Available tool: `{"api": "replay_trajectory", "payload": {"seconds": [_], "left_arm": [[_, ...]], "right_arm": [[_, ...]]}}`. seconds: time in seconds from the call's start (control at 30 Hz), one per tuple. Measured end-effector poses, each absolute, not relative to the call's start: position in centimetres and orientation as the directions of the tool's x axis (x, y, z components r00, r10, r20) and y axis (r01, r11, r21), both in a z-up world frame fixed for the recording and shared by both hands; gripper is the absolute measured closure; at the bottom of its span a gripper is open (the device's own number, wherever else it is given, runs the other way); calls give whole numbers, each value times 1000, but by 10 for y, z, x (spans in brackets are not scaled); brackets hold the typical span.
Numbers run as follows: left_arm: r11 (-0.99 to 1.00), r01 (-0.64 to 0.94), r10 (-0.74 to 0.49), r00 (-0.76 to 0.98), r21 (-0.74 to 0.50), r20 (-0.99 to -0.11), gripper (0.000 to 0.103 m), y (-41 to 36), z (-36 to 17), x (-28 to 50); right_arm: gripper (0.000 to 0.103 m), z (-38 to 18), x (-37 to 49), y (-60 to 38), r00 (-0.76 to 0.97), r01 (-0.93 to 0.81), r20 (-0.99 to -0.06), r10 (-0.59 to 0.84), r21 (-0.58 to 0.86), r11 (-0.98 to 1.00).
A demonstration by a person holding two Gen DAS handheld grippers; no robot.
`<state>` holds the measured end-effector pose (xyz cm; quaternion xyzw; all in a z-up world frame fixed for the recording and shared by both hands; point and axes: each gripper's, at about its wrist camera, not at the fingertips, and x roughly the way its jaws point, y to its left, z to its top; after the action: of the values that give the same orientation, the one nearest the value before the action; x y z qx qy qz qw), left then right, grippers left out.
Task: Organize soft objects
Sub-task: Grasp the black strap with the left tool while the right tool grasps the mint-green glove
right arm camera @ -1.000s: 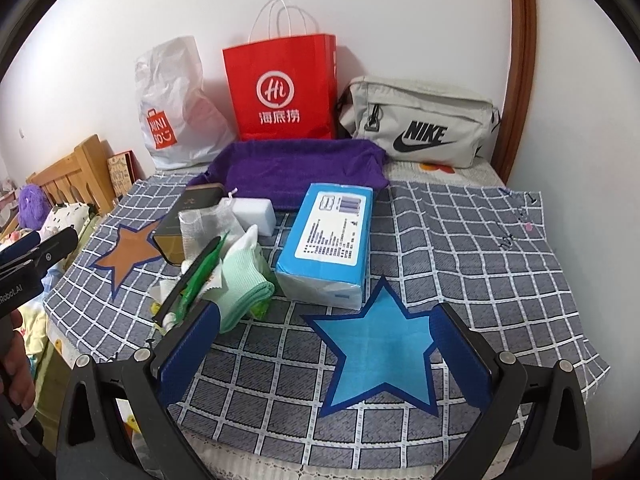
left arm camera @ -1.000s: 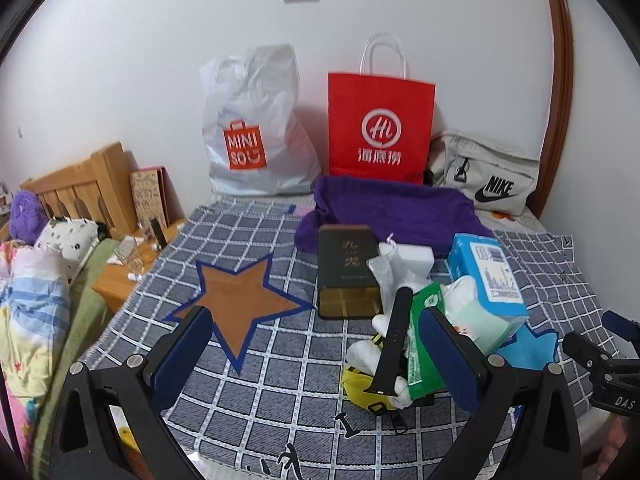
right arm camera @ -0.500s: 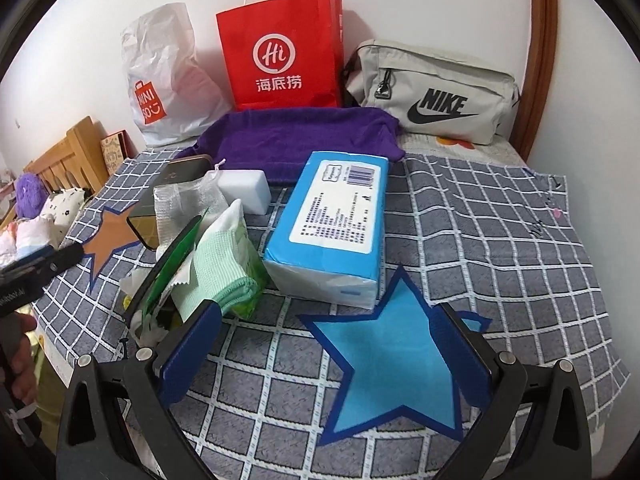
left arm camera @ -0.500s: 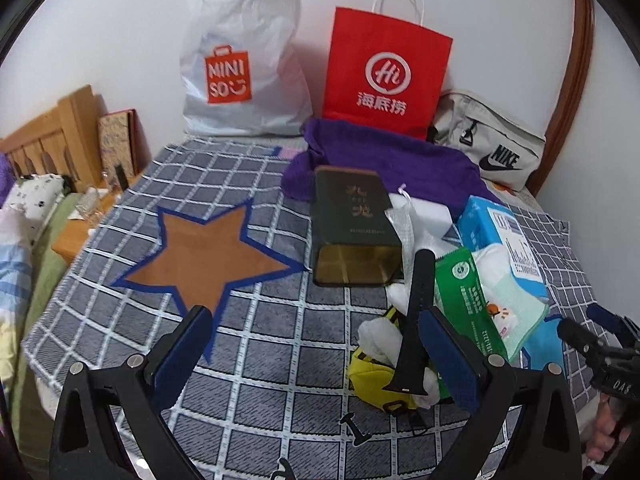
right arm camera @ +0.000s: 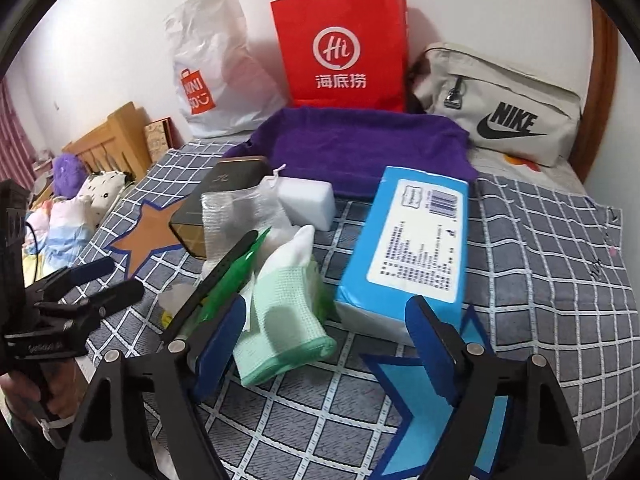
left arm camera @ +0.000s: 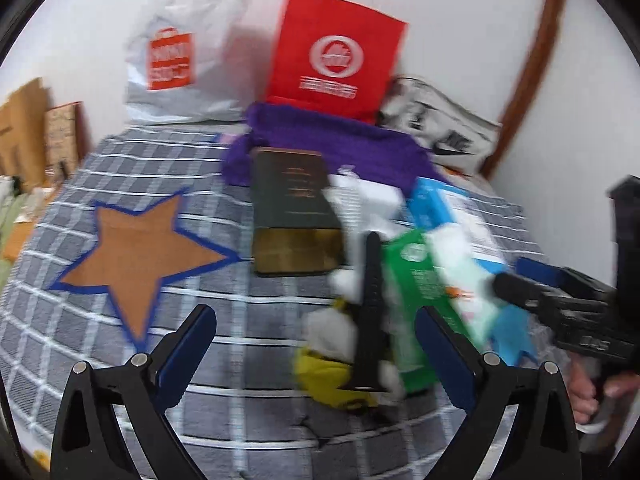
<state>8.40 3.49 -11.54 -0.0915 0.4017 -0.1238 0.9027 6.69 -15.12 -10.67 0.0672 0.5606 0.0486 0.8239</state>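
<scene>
A pile lies on a checked cloth (right arm camera: 552, 280): a blue tissue pack (right arm camera: 416, 248), a mint green cloth (right arm camera: 284, 320), a white sponge block (right arm camera: 308, 200), a mesh pouch (right arm camera: 236, 216), a black strap (left arm camera: 370, 312), a green packet (left arm camera: 416, 300) and a yellow item (left arm camera: 324, 372). A purple towel (right arm camera: 360, 148) lies behind. My right gripper (right arm camera: 324, 344) is open, just in front of the mint cloth and tissue pack. My left gripper (left arm camera: 316, 356) is open, low over the yellow item and strap. The left view is blurred.
A dark box (left arm camera: 292, 208) lies mid-cloth. A brown star (left arm camera: 140, 252) and a blue star (right arm camera: 440, 400) mark the cloth. A red bag (right arm camera: 340, 48), a white plastic bag (right arm camera: 216, 68) and a Nike bag (right arm camera: 500, 112) stand at the wall. A bed is left.
Both grippers have moved forward and down toward the pile. The right gripper now sits close over the mint cloth; the left has closed in on the yellow item and strap.
</scene>
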Motion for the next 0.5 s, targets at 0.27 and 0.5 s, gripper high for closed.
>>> {"api": "replay_trajectory", "payload": {"seconds": [0.27, 0.5], "left_arm": [[902, 295, -432, 574, -316, -696, 14, -6, -123, 98], [941, 211, -339, 594, -265, -730, 29, 14, -124, 111]], "right_arm": [[21, -101, 53, -184, 379, 48, -921, 92, 118, 992], [21, -104, 46, -212, 383, 104, -920, 80, 130, 986]]}}
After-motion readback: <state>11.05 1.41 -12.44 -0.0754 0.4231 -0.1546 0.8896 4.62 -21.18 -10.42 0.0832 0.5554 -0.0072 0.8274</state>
